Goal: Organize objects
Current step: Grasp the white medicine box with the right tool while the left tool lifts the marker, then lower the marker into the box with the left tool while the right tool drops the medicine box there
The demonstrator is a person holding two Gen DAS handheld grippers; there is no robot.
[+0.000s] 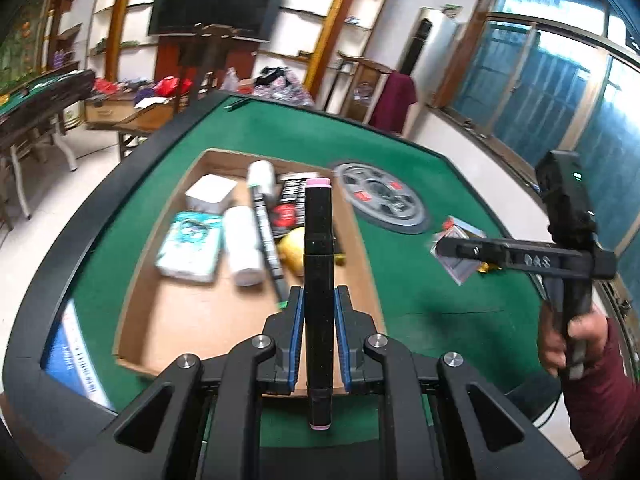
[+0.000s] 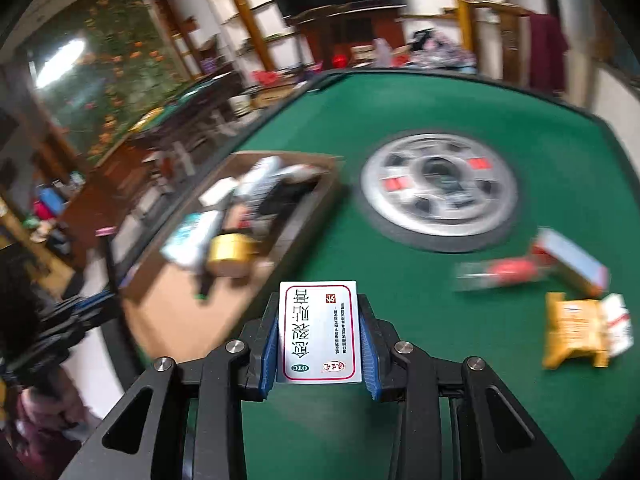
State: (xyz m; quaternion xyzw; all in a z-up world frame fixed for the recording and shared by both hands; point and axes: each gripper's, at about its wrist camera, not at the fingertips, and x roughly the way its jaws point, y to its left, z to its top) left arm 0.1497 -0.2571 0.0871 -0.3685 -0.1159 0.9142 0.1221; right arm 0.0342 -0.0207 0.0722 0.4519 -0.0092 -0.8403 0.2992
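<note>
My left gripper (image 1: 319, 292) is shut on a black marker (image 1: 318, 240) with pink end caps. It holds the marker above the near half of an open cardboard tray (image 1: 160, 320). The tray contains white bottles (image 1: 242, 248), a teal packet (image 1: 192, 246), a small white box, a pen and a yellow item. My right gripper (image 2: 318, 300) is shut on a white medicine box (image 2: 318, 332) with a red border, held over the green felt just right of the tray (image 2: 168, 320). In the left wrist view the right gripper (image 1: 448, 248) reaches in from the right, with a hand on its handle.
A round metal hub (image 2: 438, 188) sits in the middle of the green table (image 2: 440, 420). Loose on the felt at the right lie a red-and-white box (image 2: 568, 260), a red packet (image 2: 500, 272) and a yellow packet (image 2: 572, 332). A raised black rim bounds the table.
</note>
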